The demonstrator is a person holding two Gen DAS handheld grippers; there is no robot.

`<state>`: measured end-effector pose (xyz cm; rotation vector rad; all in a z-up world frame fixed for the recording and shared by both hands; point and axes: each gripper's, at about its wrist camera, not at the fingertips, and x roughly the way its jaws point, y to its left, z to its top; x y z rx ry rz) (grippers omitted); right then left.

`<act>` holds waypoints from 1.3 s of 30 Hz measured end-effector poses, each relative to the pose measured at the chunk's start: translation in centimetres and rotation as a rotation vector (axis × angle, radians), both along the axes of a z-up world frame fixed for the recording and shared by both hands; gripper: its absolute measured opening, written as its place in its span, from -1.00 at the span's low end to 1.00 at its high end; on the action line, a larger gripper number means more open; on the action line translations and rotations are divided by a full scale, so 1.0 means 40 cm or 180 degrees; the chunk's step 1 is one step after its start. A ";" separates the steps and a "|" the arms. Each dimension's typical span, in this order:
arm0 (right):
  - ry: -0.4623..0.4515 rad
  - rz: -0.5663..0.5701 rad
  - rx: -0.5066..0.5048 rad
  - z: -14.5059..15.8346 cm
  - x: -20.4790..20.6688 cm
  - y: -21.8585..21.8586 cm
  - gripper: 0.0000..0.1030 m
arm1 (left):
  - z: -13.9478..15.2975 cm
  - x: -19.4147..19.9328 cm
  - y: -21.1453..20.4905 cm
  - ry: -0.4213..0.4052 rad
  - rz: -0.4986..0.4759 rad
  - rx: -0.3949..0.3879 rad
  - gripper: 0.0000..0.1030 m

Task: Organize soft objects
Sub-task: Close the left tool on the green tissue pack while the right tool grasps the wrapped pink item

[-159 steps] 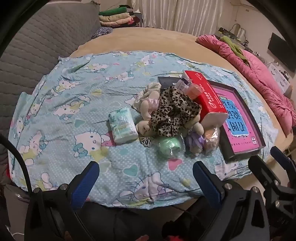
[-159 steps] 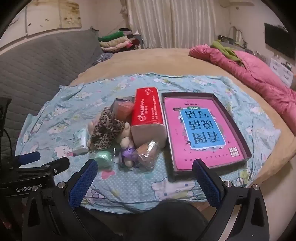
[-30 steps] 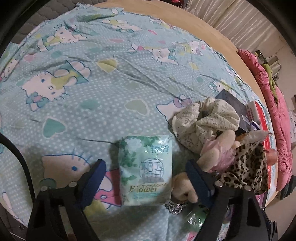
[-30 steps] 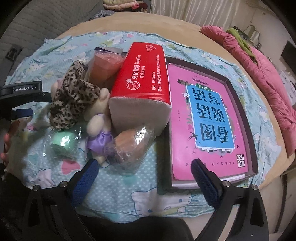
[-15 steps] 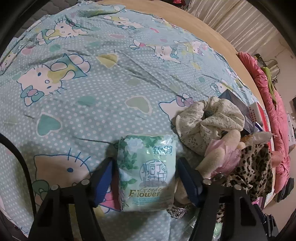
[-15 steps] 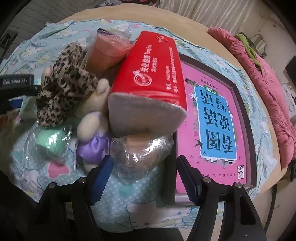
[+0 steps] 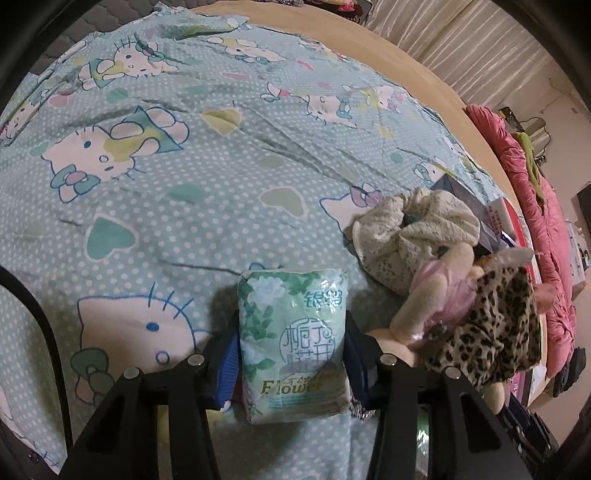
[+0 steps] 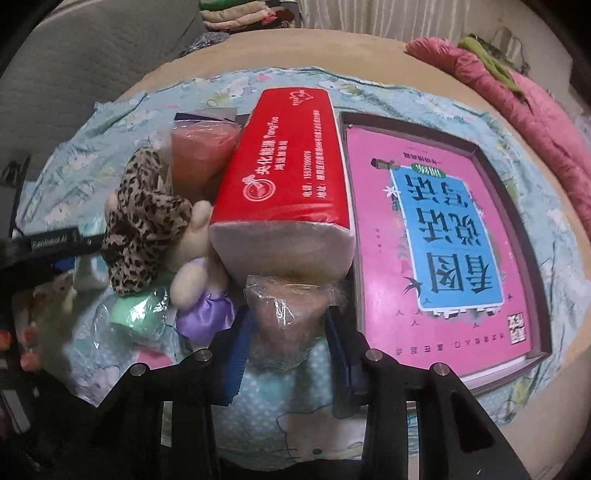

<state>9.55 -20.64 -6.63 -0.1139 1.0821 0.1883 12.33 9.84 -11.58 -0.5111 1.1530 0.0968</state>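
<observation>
A green flower-print tissue pack (image 7: 295, 291) lies on the Hello Kitty sheet (image 7: 177, 173). My left gripper (image 7: 291, 332) is closing on it, with the pads against its two long sides. A brown soft thing in clear wrap (image 8: 288, 295) lies in front of the red tissue pack (image 8: 284, 177). My right gripper (image 8: 288, 314) is closing on it and its pads touch both sides. Beside them are a leopard scrunchie (image 8: 140, 214), a cream scrunchie (image 7: 410, 236), a plush in a purple dress (image 8: 203, 314) and a wrapped green thing (image 8: 136, 314).
A dark box (image 8: 532, 280) holding a pink book (image 8: 443, 240) lies right of the red pack, close to my right gripper. A wrapped pink thing (image 8: 199, 155) stands behind the leopard scrunchie. A pink quilt (image 8: 535, 110) runs along the bed's far right. Folded clothes (image 8: 236, 14) are stacked behind.
Both pairs of jaws have narrowed from wide apart to touching the things between them. The right gripper has come closer to the pile; the left has stayed over the tissue pack.
</observation>
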 end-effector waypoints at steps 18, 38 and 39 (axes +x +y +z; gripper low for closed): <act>-0.0240 -0.0033 0.0519 0.094 -0.062 -0.035 -0.33 | 0.178 -0.111 -0.076 -0.0426 -0.0307 0.0138 -0.08; -0.0710 -0.0347 0.0657 0.240 -0.110 -0.184 -0.35 | 0.392 -0.138 -0.332 -0.0850 -0.1014 0.0226 -0.08; -0.0733 -0.0380 0.0672 0.247 -0.111 -0.197 -0.35 | 0.399 -0.137 -0.359 -0.0860 -0.1085 0.0238 -0.08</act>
